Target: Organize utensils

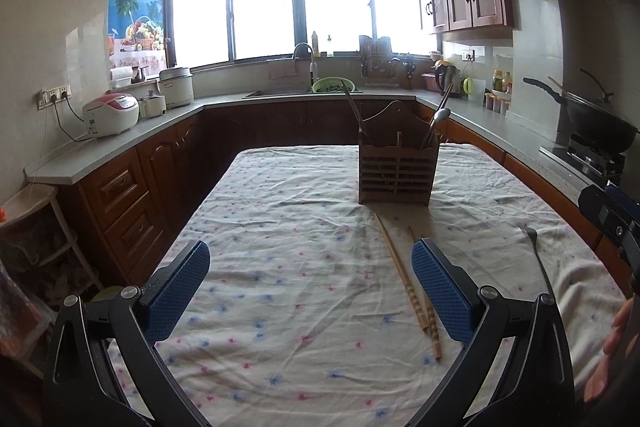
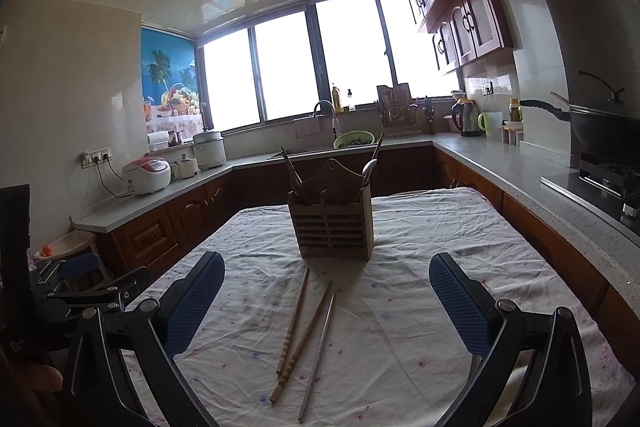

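Left gripper (image 1: 311, 291), black frame with blue ribbed pads: jaws spread wide, nothing between them, held over the lower centre of the frame above a white cloth-covered table (image 1: 280, 227) dotted with small pink and blue flowers. Just inside its right pad lie two light wooden chopsticks with turned ends (image 1: 404, 279), flat on the cloth and running from lower right toward the frame centre. Further right, near the table edge, a metal fork (image 1: 536, 255) lies flat, tines pointing away. Part of the right gripper shows at the right edge of this view, with fingers of a hand (image 1: 612, 339) below it.

Right gripper (image 2: 327, 303), same build: jaws wide apart, empty, low in the frame. Between its pads on the cloth lie the same wooden chopsticks (image 2: 298, 323) and, just right of them, a thin silver metal chopstick (image 2: 318, 351), the three fanning out toward the bottom of the frame.

Beyond, at frame centre, a brown slatted wooden utensil holder (image 2: 332, 231) stands upright on the table. A metal spoon (image 2: 368, 169) and dark handles stick out of its top.

Background: grey countertop (image 2: 500, 163), bright window (image 2: 320, 63), black wok (image 2: 600, 131) at right.
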A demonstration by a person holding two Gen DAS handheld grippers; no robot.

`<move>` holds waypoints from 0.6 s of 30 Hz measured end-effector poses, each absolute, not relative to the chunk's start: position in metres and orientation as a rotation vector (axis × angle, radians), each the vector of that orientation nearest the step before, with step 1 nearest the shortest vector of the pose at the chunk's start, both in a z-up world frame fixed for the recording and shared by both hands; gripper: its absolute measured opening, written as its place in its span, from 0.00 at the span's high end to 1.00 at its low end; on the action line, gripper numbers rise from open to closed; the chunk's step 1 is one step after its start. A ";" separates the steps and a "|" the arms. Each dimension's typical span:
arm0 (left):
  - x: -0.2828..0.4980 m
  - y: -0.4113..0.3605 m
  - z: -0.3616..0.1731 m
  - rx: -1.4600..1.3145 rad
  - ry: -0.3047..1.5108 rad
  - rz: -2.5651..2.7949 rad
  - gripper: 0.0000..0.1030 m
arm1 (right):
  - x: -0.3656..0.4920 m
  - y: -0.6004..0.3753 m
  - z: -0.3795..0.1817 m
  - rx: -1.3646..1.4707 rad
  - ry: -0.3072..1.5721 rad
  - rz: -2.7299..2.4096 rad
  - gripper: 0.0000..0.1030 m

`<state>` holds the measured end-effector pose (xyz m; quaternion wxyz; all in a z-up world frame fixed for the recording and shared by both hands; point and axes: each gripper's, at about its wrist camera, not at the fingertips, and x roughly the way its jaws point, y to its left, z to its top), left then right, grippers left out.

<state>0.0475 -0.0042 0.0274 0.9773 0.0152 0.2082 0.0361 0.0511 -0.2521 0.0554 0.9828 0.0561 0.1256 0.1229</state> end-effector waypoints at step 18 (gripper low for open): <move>0.051 -0.002 0.028 0.025 0.436 0.077 0.00 | 0.057 -0.249 0.048 0.113 0.289 0.260 0.00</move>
